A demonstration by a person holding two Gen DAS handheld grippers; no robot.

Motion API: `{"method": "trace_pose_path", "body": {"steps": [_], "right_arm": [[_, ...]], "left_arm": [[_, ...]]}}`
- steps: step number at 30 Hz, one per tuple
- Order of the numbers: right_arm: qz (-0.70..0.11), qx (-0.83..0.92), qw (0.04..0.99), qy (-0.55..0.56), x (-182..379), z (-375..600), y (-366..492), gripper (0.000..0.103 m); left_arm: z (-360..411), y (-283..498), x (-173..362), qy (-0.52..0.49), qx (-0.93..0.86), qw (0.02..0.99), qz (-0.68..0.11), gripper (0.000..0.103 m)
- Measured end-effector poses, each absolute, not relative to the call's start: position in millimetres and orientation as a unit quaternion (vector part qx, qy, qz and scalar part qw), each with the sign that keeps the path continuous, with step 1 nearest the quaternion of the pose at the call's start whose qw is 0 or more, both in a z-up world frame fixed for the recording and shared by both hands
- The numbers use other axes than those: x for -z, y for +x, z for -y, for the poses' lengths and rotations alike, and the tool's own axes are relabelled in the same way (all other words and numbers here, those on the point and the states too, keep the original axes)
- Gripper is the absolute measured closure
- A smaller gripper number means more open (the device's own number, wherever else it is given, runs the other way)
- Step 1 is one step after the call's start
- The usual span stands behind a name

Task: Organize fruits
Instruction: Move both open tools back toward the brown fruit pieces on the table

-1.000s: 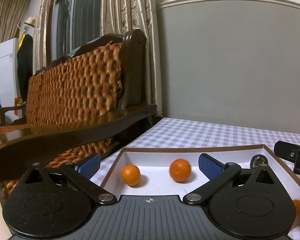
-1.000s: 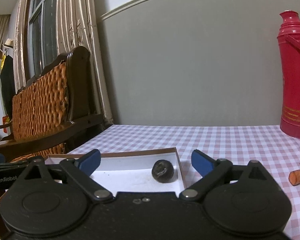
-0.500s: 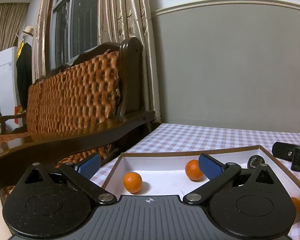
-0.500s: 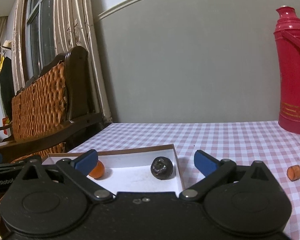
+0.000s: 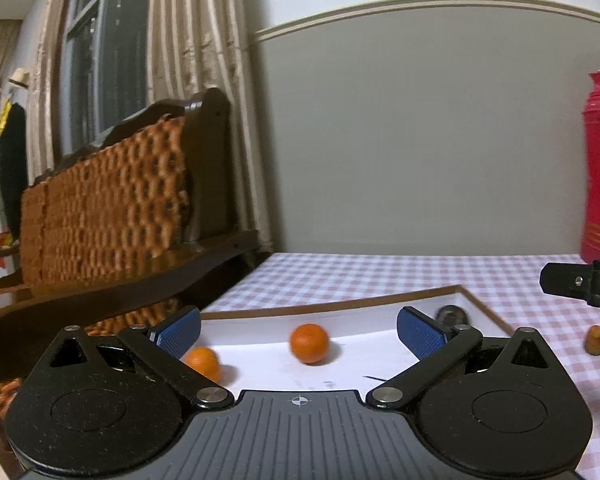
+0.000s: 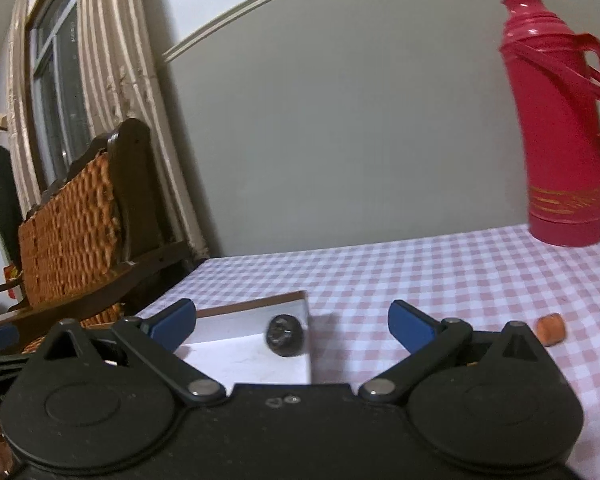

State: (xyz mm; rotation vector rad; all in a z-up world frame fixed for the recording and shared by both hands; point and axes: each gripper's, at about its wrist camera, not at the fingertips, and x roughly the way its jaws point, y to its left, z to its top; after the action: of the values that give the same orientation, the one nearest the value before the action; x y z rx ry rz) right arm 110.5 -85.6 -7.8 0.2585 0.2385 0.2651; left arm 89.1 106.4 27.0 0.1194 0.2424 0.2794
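On the checked cloth of the bench (image 5: 380, 276) sits a shallow white box (image 5: 340, 310) with a brown rim, and the fruit is spread in and around it. Two oranges lie on the box floor: one (image 5: 309, 343) near its middle, the other (image 5: 202, 362) at its left side, just behind the left gripper's (image 5: 299, 330) left pad. A dark round fruit (image 6: 284, 335) rests in the far right corner of the box, close to the wall. Outside the box, on the cloth to the right, lies a small orange-brown piece (image 6: 553, 329), well apart from the tray. The left gripper's jaws stand wide with nothing between them. The right gripper (image 6: 292, 320) has just been opening its jaws; they stand wide and empty, aimed over the box's right edge. A red thermos (image 6: 560, 128) stands at the back by the wall, and a wooden sofa (image 5: 112, 208) flanks the bench.
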Motion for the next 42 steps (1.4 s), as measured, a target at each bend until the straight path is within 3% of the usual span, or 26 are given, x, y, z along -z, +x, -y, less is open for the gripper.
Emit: {"method": "trace_pose_path", "body": {"steps": [7, 13, 21, 42], "right_arm": [[-0.130, -0.083, 0.980, 0.128, 9.7, 121.6, 105.8, 0.006], [-0.139, -0.043, 0.982, 0.122, 16.4, 154.1, 98.3, 0.015], [-0.159, -0.008, 0.979, 0.127, 24.2, 192.5, 88.1, 0.019], [-0.186, 0.042, 0.971, 0.146, 40.7, 247.4, 78.0, 0.016]], "left_arm": [[-71.9, 92.9, -26.5, 0.056, -0.085, 0.987, -0.123, 0.000], [-33.6, 96.3, -22.2, 0.058, -0.033, 0.990, -0.124, 0.000], [16.2, 97.6, -13.5, 0.069, 0.026, 0.989, -0.131, 0.000], [88.0, 122.1, 14.7, 0.083, 0.081, 0.975, -0.190, 0.000]]}}
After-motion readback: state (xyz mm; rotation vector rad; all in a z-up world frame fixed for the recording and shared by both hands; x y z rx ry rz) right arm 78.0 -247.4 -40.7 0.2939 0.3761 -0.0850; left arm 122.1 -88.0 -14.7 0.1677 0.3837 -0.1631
